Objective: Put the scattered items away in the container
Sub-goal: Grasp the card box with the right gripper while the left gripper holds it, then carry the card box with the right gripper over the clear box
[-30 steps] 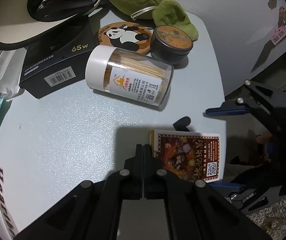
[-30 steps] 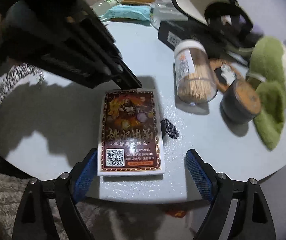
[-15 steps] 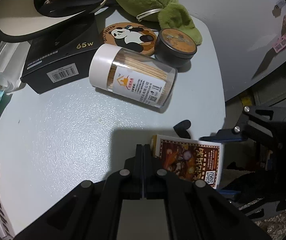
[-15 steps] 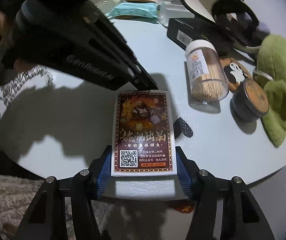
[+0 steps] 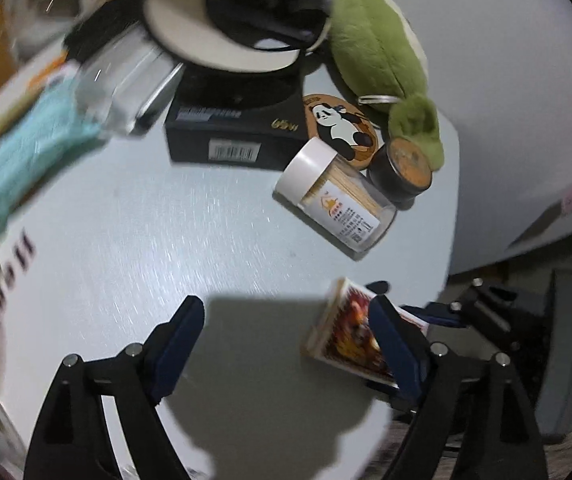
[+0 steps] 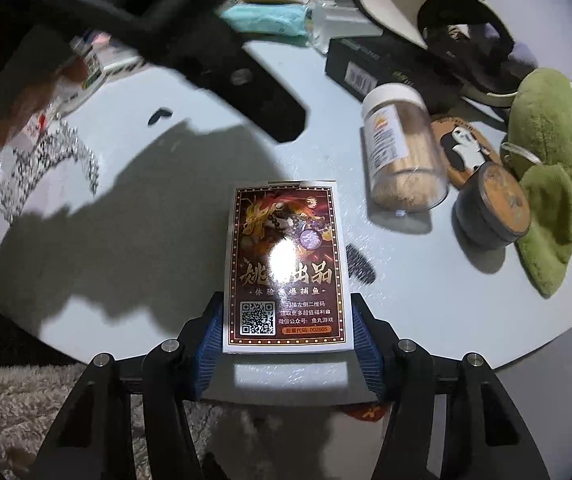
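Spreading across both views, a pale counter (image 6: 134, 208) carries clutter along its far side. Largest is a green plush toy (image 6: 546, 128), beside a black box (image 5: 234, 136) with a barcode label. A clear toothpick jar (image 6: 402, 152) with a white lid lies on its side, near a small round tin (image 6: 494, 208) and a panda coaster (image 5: 342, 128). At the near edge, the right tool (image 6: 286, 332) is clamped on a card pack (image 6: 286, 264) printed with a QR code. The left tool (image 5: 286, 344) hangs above the counter, fingers spread apart, holding nothing.
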The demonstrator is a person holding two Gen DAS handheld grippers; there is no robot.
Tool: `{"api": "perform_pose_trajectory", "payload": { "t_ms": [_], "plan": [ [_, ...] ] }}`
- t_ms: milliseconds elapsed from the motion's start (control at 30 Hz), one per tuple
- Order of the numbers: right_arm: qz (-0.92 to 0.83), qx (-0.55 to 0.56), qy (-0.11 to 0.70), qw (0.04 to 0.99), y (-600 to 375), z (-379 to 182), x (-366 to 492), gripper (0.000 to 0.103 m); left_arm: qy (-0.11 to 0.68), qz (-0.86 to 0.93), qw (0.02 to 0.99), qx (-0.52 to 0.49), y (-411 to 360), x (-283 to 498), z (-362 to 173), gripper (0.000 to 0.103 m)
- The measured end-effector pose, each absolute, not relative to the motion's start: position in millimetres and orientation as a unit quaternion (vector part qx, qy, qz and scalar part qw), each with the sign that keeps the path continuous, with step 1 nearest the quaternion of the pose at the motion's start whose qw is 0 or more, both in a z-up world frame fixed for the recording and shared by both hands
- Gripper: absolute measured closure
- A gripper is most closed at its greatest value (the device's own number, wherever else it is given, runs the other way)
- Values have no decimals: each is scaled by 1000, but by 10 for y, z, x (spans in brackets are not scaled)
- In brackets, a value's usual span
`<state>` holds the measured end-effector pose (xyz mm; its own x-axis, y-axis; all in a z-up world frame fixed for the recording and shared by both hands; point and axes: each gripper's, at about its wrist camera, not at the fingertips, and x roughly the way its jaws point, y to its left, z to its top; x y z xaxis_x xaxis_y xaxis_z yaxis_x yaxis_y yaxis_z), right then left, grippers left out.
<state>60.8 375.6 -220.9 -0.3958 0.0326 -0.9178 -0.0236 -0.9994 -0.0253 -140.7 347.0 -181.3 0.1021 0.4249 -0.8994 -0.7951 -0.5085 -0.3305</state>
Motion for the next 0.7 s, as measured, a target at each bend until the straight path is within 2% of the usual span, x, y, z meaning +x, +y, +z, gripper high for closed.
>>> {"api": "perform_pose_trajectory", "payload": {
  "t_ms": [100,133,300,467,533,600,700],
  "plan": [
    [847,-532,-3,24,3793,-2086,599,43,99,640,464,-605,3196,-1287,-1975,19],
    [853,-521,1,25,3812,-2015,597,43,78,635,464,-612,3402,-1117,-2101,19],
    [880,-473,25,22,3838,-1716,575,43,-53,608,477,-633,3244,-1214,-1912,21],
    [899,-437,28,12,3763,-1506,540,43,-124,587,484,-637,3174,-1248,-1768,21],
    [905,-424,29,9,3731,-1428,558,43,-135,578,490,-638,3157,-1225,-1716,28],
    [911,-410,32,7,3793,-1385,498,43,-132,578,493,-637,3028,-1053,-1604,42],
    [919,-391,38,3,3799,-1269,453,43,-142,584,498,-625,3010,-944,-1501,57]
  ]
}}
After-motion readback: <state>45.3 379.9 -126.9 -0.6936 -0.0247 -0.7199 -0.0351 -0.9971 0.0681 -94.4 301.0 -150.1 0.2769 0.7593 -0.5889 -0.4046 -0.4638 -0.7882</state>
